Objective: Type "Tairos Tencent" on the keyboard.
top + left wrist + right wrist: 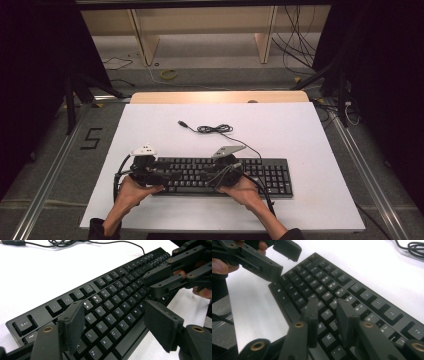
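A black keyboard [260,175] lies across the near part of the white tabletop [300,135], and its cable [212,129] coils behind it to a loose USB plug [183,123]. My left gripper [160,176] hovers over the keyboard's left end, pointing right. In the left gripper view the left gripper [113,308] is open wide above the letter keys of the keyboard [107,280], nothing between its jaws. My right gripper [212,175] faces it over the middle keys. In the right gripper view the right gripper [327,303] is open narrowly above the keyboard [322,282], gripping nothing.
In each gripper view the other gripper is seen a short way off over the keys: the right one [151,284] and the left one [287,263]. Dark stand legs [75,95] and loose cables [295,55] sit on the floor behind the table. White surface lies around the keyboard.
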Demonstrator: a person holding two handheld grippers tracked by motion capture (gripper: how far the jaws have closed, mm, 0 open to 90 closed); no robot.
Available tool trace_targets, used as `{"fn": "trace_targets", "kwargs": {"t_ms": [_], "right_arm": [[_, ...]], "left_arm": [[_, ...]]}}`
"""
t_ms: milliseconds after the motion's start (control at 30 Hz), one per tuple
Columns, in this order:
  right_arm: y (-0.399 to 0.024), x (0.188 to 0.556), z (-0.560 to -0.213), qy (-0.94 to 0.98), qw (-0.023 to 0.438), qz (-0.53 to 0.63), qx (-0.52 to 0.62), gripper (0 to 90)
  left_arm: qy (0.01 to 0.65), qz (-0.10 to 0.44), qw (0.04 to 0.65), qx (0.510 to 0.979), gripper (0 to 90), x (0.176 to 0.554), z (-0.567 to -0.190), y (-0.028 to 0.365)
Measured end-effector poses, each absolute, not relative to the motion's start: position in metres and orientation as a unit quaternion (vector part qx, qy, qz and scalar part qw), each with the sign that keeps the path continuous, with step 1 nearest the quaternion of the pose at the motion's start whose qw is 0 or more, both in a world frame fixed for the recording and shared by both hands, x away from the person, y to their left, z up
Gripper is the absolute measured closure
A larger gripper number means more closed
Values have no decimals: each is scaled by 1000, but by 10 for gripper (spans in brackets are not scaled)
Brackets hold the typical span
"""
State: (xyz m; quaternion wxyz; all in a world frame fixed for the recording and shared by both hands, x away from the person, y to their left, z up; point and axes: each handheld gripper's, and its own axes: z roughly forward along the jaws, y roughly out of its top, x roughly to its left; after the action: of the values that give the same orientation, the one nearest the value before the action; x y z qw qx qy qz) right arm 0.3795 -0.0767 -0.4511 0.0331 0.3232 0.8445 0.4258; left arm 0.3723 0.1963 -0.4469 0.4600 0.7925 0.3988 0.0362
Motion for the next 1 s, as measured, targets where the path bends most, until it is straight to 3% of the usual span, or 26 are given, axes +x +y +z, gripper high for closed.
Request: {"fn": "trace_targets", "kwargs": {"t_ms": [433,1000], "right_arm": [[-72,383,-457,853,31,412,319,900],[-61,380,-470,872,29,381,307,900]], "left_arm": [[398,36,458,794,313,371,-447,197],[397,34,457,795,312,369,-448,199]]}}
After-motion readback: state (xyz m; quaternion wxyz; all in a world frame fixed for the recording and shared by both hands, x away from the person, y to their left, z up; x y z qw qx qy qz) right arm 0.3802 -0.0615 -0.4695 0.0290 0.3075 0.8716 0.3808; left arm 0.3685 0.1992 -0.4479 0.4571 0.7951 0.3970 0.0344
